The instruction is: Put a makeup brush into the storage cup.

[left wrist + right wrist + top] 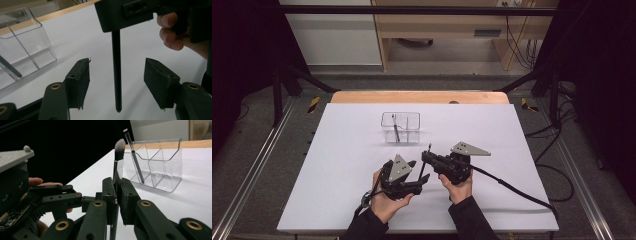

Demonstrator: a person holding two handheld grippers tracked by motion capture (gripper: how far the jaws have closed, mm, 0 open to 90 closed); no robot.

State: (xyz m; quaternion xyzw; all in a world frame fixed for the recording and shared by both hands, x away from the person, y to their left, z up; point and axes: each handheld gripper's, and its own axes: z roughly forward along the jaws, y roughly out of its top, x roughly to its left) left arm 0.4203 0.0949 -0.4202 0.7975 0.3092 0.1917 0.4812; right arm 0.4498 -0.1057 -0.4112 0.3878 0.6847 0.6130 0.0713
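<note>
Work in hand: I am passing a makeup brush [119, 151] between the two tongs, with a clear organizer [400, 127] waiting above centre in the high view.
Right tongs [115, 188]: closed tight on the brush just below its silver ferrule; bristles point up, centre of the right gripper view.
Left tongs [116, 75]: jaws stand apart on either side of the brush's black handle [116, 72], neither pad touching it; no hold.
Brush location: lower centre of the high view, above the tabletop [337, 165], carried by the right tongs alone.
Organizer contents: a second, slimmer brush [135, 155] leans in one compartment.
Handling, judged: light, stiff, smooth handle that may slip or swivel in a loose grip; soft bristles crush easily.
Where to hold: mid-handle or just under the ferrule, never on the bristles.
Organizer, judged: thin, light plastic; likely to slide if bumped.
</note>
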